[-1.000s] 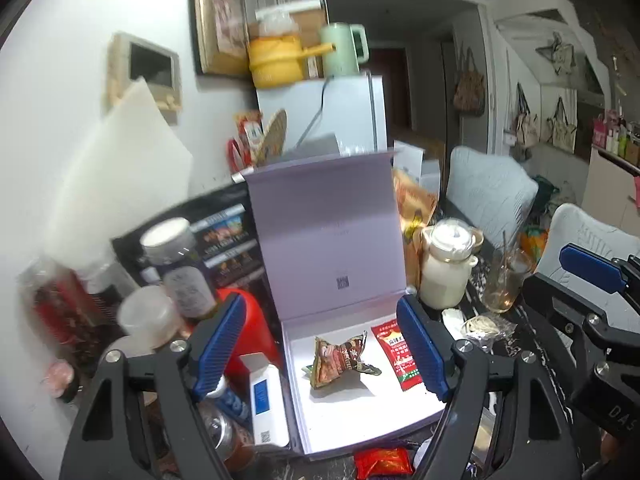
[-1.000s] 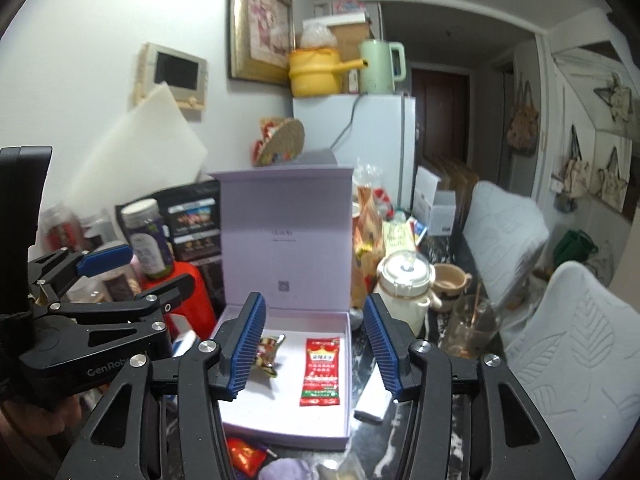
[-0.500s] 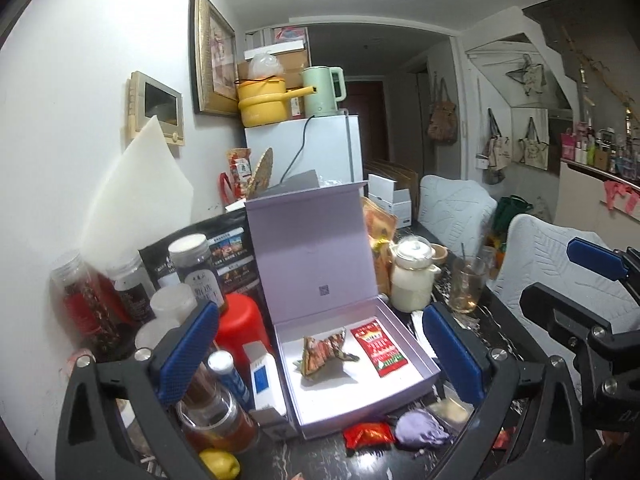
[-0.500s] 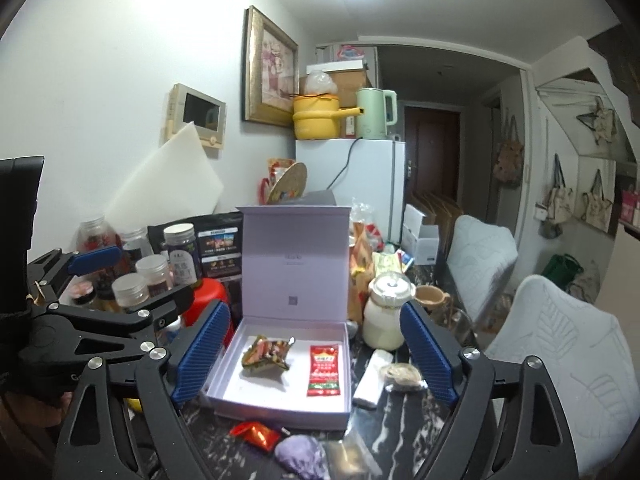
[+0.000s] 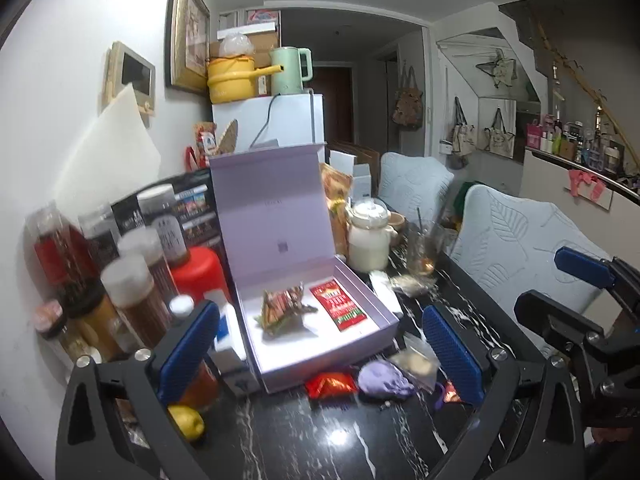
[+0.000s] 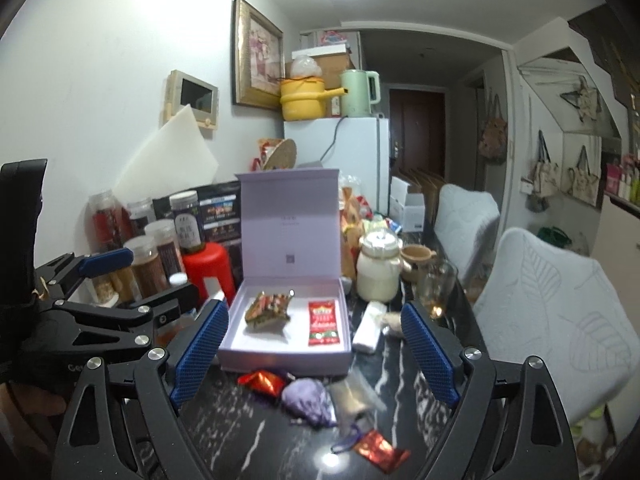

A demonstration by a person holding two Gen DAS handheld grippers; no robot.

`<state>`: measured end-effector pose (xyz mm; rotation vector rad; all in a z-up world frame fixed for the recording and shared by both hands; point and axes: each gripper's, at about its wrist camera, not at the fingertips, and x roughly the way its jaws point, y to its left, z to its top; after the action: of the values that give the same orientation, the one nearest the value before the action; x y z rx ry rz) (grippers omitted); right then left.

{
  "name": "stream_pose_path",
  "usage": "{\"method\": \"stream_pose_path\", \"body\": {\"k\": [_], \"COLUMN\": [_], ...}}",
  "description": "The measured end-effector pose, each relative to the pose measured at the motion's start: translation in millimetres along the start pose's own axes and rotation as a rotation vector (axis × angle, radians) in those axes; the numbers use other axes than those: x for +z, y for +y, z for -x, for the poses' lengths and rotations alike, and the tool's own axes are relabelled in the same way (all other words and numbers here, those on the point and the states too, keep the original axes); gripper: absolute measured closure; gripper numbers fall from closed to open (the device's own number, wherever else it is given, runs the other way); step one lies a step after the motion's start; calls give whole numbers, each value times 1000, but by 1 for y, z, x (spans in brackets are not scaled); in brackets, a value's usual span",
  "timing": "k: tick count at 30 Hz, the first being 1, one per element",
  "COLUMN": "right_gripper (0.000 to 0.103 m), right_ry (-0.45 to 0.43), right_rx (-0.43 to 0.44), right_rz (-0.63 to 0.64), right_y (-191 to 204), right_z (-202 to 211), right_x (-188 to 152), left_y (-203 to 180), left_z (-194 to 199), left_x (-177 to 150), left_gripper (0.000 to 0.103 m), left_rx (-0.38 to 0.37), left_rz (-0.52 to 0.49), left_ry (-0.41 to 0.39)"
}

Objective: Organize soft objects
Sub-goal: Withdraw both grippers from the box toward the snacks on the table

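Left fingers: left gripper (image 5: 320,344) stands wide apart with nothing between its blue pads, above the black marble table (image 5: 320,440).
Right fingers: right gripper (image 6: 316,352) is also spread, empty, aimed at the front of the box.
Box: lilac box (image 6: 256,350) sits open, lid upright; inside lie a crumpled patterned wrapper (image 6: 269,307) and, beside it, a flat red sachet (image 6: 322,322), apart.
Loose pieces: red foil packet (image 6: 262,381), purple pouch (image 6: 310,400) and a clear bag (image 6: 352,394) lie in front of the box, close together; another red packet (image 6: 378,449) lies nearer the camera.
Hard to make out: the clear bag's contents are blurred; jar labels are unreadable.
Cut off: in the right view the left gripper's handle leaves the frame; a bit of hand (image 6: 28,400) shows beneath it.
Pose: both grippers tilt gently downward, side by side.
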<state>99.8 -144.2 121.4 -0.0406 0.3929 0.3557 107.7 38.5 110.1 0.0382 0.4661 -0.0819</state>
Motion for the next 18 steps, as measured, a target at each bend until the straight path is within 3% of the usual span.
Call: {"method": "stream_pose_path", "body": {"k": [10, 18], "right_gripper": [14, 14], "right_ry": [86, 173], "right_rx": [10, -75], "right_rz": [-94, -135], "right_y": [-6, -23], "right_z": [-3, -16], "right_x": [-52, -94], "left_y": [-5, -10], "left_z": [-14, -38], "left_x": [-38, -73], "left_gripper": [0, 0], "left_rx": [-50, -94], "left_rz": [19, 28], "left_ry": [104, 212]}}
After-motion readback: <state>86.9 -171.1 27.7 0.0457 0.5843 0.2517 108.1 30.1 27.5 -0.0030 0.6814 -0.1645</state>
